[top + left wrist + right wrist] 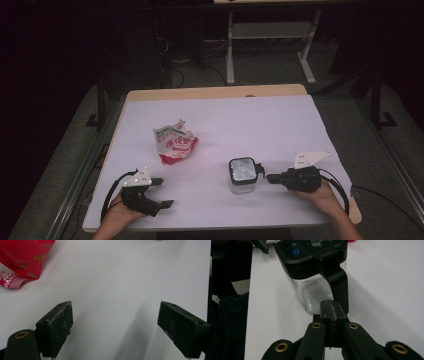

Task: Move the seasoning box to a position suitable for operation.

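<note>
Right tongs [331, 312]: shut, empty, low centre, just short of jar handle [339, 287].
Left tongs [115, 327]: open, idle.
Risk: nudge tips jar [243, 176] on desk [280, 125].

High view: above the near edge, facing forward and down over the whole table [220, 107]. Left gripper view: low, close, bag [22, 260] at 11 o'clock. Right gripper view: close behind the jar [312, 275] at 12 o'clock. All share the tabletop.
</note>
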### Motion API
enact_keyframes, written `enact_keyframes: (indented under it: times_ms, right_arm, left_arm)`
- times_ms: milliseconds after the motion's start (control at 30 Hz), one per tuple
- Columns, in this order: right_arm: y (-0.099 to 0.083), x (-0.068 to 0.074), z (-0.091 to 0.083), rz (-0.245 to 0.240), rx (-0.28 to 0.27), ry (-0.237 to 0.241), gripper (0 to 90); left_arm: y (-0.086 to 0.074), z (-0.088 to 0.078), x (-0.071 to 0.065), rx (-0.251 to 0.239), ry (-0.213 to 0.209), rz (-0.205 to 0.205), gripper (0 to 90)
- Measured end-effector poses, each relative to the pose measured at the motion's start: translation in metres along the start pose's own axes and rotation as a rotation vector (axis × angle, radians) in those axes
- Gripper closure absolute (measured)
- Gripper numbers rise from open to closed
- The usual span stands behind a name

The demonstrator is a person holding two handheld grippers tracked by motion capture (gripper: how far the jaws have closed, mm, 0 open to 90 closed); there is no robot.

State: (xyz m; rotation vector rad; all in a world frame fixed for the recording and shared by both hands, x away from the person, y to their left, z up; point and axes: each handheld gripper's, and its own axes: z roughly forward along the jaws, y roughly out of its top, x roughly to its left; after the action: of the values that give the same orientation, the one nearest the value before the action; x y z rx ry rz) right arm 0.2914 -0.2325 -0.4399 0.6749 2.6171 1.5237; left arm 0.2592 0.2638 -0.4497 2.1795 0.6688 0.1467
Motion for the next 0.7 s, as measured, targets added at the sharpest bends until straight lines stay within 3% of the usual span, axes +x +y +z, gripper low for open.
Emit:
enact_keyframes:
  times_ms: [133, 433, 567, 633, 700]
  right_arm:
    - [0.003, -0.001, 0.005, 0.004, 0.006, 0.002, 89.9]
    - [0.006, -0.007, 0.009, -0.007, 0.012, -0.057, 89.9]
    - [0.006, -0.003, 0.003, -0.002, 0.015, -0.067, 89.7]
    - [0.005, -0.002, -0.003, 0.007, -0.005, -0.086, 82.1]
    - [0.002, -0.001, -0.011, 0.022, -0.012, -0.135, 64.0]
  left_arm:
    - [0.001, 0.001, -0.001, -0.002, 0.002, 0.004, 12.7]
    - [0.004, 0.003, -0.003, -0.007, -0.002, 0.016, 12.7]
    - [0.004, 0.003, -0.003, -0.017, -0.001, 0.008, 12.7]
    - [0.004, 0.002, -0.003, -0.031, -0.003, -0.001, 12.7]
    - [0.005, 0.001, -0.004, -0.035, 0.0, 0.004, 12.7]
